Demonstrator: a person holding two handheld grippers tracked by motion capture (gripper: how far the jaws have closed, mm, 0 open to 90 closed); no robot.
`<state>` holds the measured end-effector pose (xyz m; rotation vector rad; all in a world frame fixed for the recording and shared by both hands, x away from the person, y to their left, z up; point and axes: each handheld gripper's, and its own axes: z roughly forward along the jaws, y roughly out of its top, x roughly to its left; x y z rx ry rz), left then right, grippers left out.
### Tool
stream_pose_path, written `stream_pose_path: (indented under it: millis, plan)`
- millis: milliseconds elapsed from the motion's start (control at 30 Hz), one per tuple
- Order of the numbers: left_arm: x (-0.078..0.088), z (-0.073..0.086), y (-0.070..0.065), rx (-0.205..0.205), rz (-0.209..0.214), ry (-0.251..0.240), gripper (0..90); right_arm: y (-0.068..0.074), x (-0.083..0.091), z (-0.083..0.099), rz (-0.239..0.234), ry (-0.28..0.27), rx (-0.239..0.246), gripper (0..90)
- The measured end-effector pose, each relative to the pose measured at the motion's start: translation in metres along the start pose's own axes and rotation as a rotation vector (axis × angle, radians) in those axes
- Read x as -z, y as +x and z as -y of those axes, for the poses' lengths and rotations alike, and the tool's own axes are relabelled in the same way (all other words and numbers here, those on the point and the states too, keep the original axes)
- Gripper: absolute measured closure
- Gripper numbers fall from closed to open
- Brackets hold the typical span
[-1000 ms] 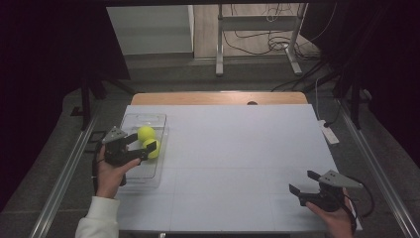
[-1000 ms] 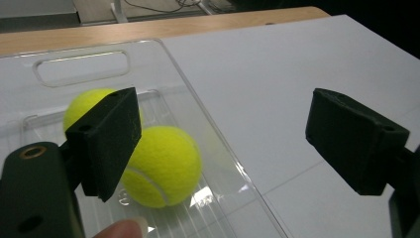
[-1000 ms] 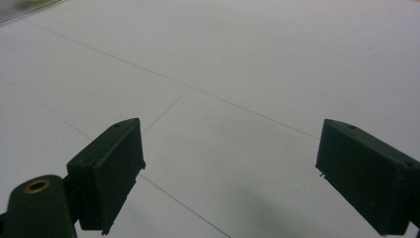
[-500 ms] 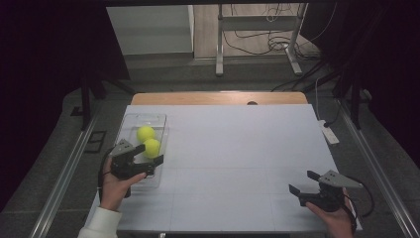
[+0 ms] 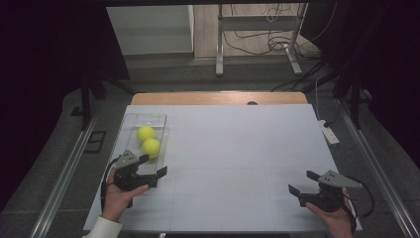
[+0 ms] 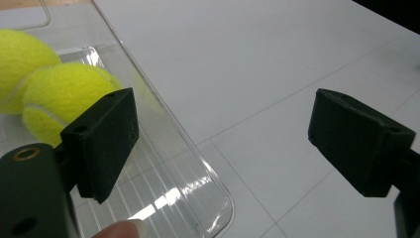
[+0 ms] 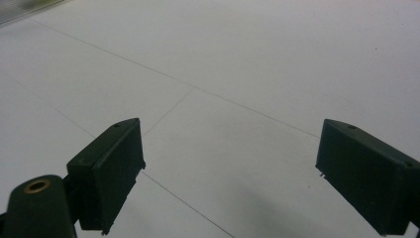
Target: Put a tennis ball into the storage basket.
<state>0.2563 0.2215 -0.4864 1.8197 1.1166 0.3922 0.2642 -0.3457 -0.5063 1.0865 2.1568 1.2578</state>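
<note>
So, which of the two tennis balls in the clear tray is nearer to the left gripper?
The nearer tennis ball, closest to the left gripper. The other ball lies behind it, deeper in the clear tray.

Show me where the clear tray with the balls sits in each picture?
High view: tray at the table's left, just beyond the left gripper.
Left gripper view: tray at the left and bottom, running behind the left-hand jaw.
Right gripper view: too blurred to tell; a pale sliver at the top left corner may be it.
Shared landmark: the two yellow balls lying in it.
</note>
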Motion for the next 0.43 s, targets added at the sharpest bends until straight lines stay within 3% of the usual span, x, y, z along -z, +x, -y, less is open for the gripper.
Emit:
stream_pose_path:
  millis: [433]
  plan:
    - [0.0003, -0.002, -0.0009, -0.003, 0.005, -0.006, 13.0, 0.0002, 0.0002, -0.0002, -0.001, -0.003, -0.001, 11.3]
